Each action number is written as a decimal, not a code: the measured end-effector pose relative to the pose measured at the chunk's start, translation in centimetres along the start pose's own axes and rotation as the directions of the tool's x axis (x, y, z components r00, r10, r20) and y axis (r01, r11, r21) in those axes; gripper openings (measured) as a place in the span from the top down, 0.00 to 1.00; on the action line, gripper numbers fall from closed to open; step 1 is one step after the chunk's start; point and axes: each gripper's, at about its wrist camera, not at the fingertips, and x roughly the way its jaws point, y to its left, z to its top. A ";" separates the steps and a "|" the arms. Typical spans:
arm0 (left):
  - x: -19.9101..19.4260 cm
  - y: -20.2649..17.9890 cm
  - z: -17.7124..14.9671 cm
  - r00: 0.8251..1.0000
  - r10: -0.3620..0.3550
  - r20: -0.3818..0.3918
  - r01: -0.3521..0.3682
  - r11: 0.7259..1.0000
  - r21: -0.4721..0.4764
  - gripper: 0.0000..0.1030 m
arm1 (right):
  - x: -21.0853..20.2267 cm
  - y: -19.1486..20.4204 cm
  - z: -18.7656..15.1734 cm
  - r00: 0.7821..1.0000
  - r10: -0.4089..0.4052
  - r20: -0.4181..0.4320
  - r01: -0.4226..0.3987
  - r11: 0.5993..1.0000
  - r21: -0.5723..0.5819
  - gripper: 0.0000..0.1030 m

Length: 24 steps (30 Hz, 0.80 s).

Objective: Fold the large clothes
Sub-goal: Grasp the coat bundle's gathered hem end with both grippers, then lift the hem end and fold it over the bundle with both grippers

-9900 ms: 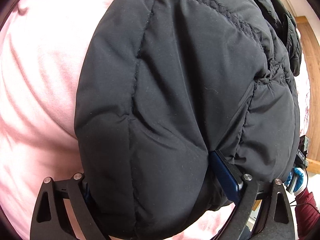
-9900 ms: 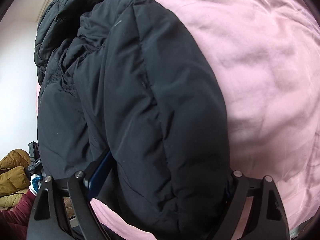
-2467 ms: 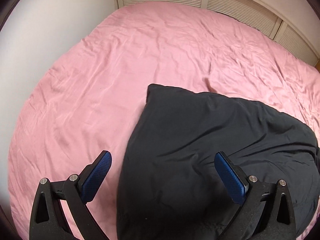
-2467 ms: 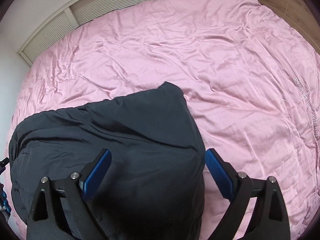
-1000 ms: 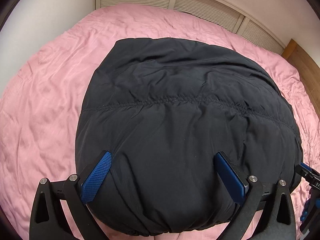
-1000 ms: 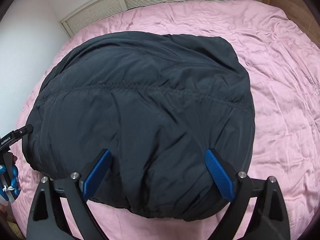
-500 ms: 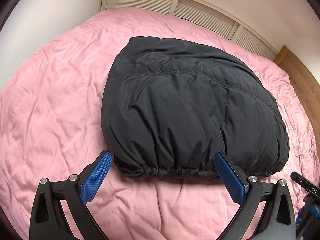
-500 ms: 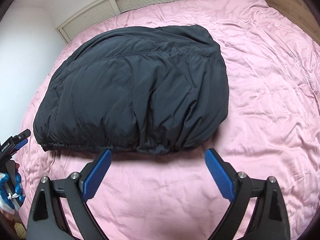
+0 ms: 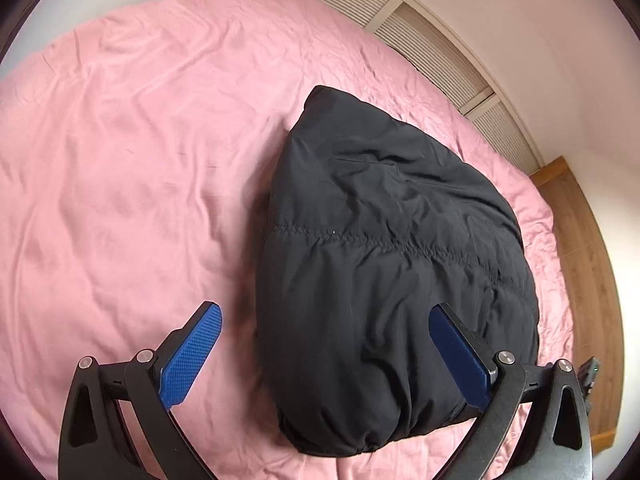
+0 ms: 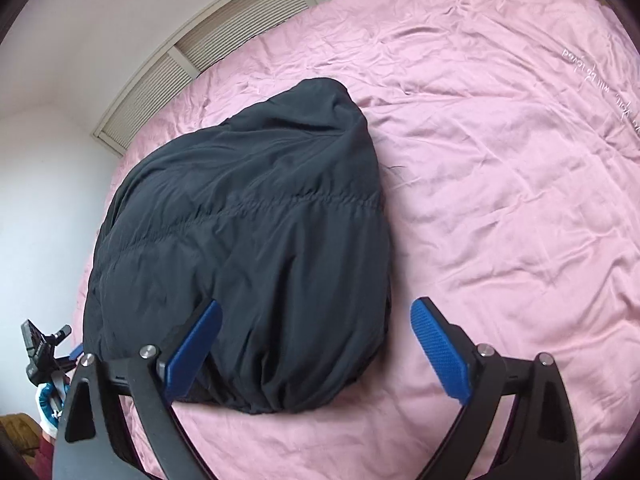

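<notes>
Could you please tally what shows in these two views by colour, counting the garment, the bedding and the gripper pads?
Black: 1, the folded jacket
Pink: 1, the bed sheet
Blue: 4, two pads on the left gripper and two on the right gripper
Total: 6

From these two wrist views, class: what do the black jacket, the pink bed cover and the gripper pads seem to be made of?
Black jacket: likely padded synthetic shell, matte; puffy, with a stitched quilt line.
Pink bed cover: woven fabric with a slight sheen; fine creases.
Gripper pads: probably blue rubber or plastic; knurled texture.
</notes>
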 end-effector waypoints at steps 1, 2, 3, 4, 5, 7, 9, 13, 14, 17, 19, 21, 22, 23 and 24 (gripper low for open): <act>0.9 0.4 0.7 1.000 -0.017 -0.019 0.017 1.000 -0.007 0.01 | 1.0 -0.7 0.7 0.999 0.033 -0.010 -0.033 0.999 0.022 0.06; 1.8 0.8 1.2 0.999 -0.029 -0.036 0.028 1.000 -0.011 0.01 | 2.0 -1.4 1.4 0.998 0.067 -0.021 -0.066 0.997 0.045 0.05; 2.8 1.1 1.7 0.998 -0.045 -0.053 0.044 0.999 -0.018 0.01 | 3.2 -2.0 1.9 0.995 0.096 -0.031 -0.094 0.993 0.064 0.05; 3.9 1.5 2.1 0.995 -0.071 -0.070 0.069 0.997 -0.036 0.01 | 4.3 -2.6 2.4 0.991 0.130 -0.042 -0.126 0.989 0.081 0.05; 5.0 1.8 2.5 0.991 -0.096 -0.094 0.091 0.995 -0.051 0.01 | 5.5 -3.0 2.8 0.983 0.175 -0.055 -0.169 0.981 0.097 0.05; 7.1 2.2 2.9 0.985 -0.115 -0.131 0.106 0.992 -0.069 0.01 | 7.9 -3.3 3.5 0.964 0.251 -0.087 -0.239 0.963 0.125 0.03; 8.9 2.6 3.0 0.973 -0.161 -0.164 0.148 0.985 -0.092 0.01 | 9.9 -3.5 4.0 0.946 0.303 -0.115 -0.287 0.948 0.138 0.00; 11.9 2.9 2.4 0.947 -0.237 -0.215 0.213 0.969 -0.129 0.01 | 12.9 -3.8 4.0 0.922 0.347 -0.169 -0.324 0.934 0.151 0.00; 12.4 2.9 2.2 0.942 -0.254 -0.221 0.228 0.964 -0.137 0.01 | 13.6 -3.9 4.0 0.917 0.357 -0.179 -0.331 0.930 0.161 0.00; 13.2 3.0 2.0 0.934 -0.286 -0.217 0.258 0.955 -0.146 0.01 | 15.3 -3.7 3.8 0.902 0.381 -0.204 -0.349 0.921 0.174 0.00; 13.6 2.9 1.8 0.929 -0.300 -0.218 0.272 0.951 -0.150 0.01 | 16.1 -3.5 3.7 0.891 0.404 -0.208 -0.368 0.909 0.194 0.00; 13.9 2.8 1.6 0.925 -0.312 -0.218 0.282 0.946 -0.158 0.01 | 16.9 -3.2 3.6 0.882 0.421 -0.211 -0.378 0.901 0.214 0.00; 14.1 2.8 1.5 0.923 -0.318 -0.218 0.287 0.944 -0.164 0.01 | 17.2 -3.1 3.4 0.880 0.425 -0.210 -0.381 0.898 0.219 0.00; 14.2 2.8 1.3 0.921 -0.324 -0.217 0.292 0.941 -0.169 0.01 | 17.5 -3.0 3.3 0.879 0.430 -0.207 -0.385 0.895 0.225 0.00; 14.5 2.7 1.1 0.919 -0.327 -0.218 0.294 0.940 -0.173 0.01 | 17.8 -2.8 3.2 0.878 0.433 -0.205 -0.386 0.893 0.230 0.00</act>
